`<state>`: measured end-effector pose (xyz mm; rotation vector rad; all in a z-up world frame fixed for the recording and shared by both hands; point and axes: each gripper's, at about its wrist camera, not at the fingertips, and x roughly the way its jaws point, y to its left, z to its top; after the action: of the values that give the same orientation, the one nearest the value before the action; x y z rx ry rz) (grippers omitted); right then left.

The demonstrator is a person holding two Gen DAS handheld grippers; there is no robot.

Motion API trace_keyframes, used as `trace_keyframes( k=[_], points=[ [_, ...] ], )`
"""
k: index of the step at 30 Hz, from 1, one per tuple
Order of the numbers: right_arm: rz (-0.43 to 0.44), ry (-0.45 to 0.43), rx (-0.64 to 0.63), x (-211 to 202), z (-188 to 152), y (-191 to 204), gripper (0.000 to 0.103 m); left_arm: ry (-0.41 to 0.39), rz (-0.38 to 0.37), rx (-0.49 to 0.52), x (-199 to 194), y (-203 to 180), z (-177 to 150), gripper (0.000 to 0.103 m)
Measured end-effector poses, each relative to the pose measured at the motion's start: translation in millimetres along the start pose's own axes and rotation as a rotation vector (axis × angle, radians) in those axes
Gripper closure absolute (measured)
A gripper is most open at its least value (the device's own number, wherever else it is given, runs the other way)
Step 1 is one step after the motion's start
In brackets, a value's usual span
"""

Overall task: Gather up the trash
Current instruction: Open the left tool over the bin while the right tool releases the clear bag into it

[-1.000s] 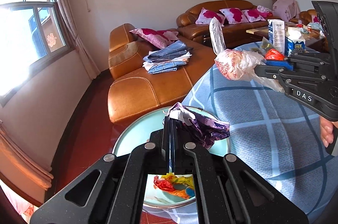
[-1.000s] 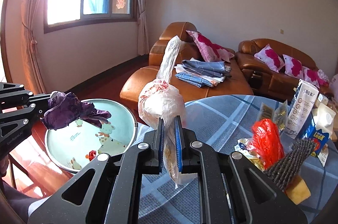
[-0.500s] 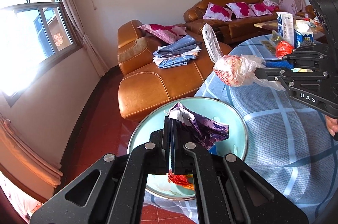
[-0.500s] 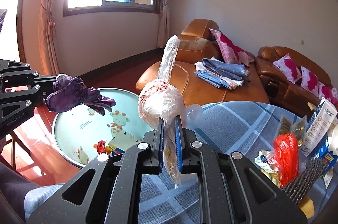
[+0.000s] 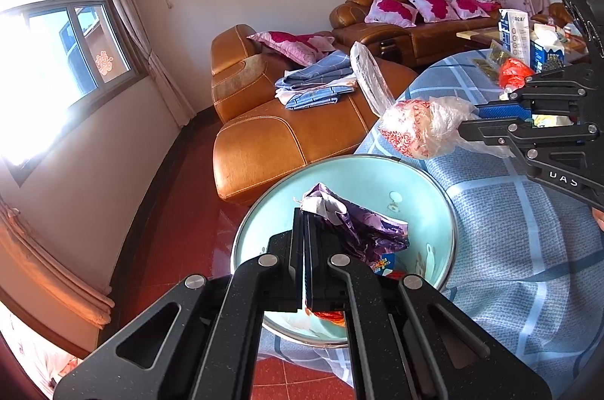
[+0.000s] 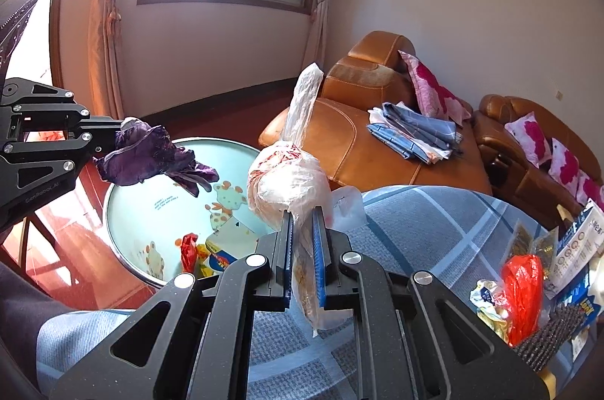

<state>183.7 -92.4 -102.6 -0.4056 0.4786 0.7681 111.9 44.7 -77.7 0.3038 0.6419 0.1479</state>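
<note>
Living room w/ leather sofas behind; blue checked surface in front, round teal basin just off its edge as the trash bin. Done so far: a few wrappers already lie in the basin's bottom. Left gripper, jaws closed on a crumpled purple wrapper, hangs over the basin. Right gripper, jaws clamped on a clear plastic bag, is near the rim. Left: drop both, then the red bag, cartons etc. at the surface's far edge. Roughly halfway, I'd guess.
</note>
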Motion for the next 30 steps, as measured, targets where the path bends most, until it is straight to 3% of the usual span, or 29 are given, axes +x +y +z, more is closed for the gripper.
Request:
trace_keyframes(
  k=[5,6,7,8,9,10,19,30],
  points=[
    [0.019,0.014,-0.020,2.9,0.6,2.2,0.092,0.013,0.011,-0.008,6.7,-0.6,0.6,0.099],
    [0.027,0.016,-0.025,3.4,0.5,2.9,0.087,0.020,0.008,-0.007,8.8,-1.1,0.2,0.098],
    [0.032,0.018,-0.031,3.9,0.4,3.7,0.080,0.028,0.005,-0.006,11.0,-1.3,-1.5,0.092],
    [0.031,0.019,-0.034,4.1,0.3,4.4,0.076,0.032,0.007,-0.012,12.2,-0.9,-2.8,0.071],
    [0.027,0.019,-0.034,4.1,-0.1,4.8,0.068,0.025,0.011,-0.018,12.1,0.0,-4.0,0.060],
    [0.026,0.016,-0.033,3.8,-0.2,4.7,0.067,0.018,0.014,-0.016,11.6,-0.5,-4.5,0.056],
    [0.006,-0.002,-0.024,0.6,-1.2,4.0,0.063,0.013,0.015,-0.018,11.2,2.3,-5.9,0.050],
    [-0.009,-0.011,-0.026,-0.8,-1.5,4.4,0.061,0.010,0.015,-0.020,12.3,4.2,-5.3,0.050]
  ],
)
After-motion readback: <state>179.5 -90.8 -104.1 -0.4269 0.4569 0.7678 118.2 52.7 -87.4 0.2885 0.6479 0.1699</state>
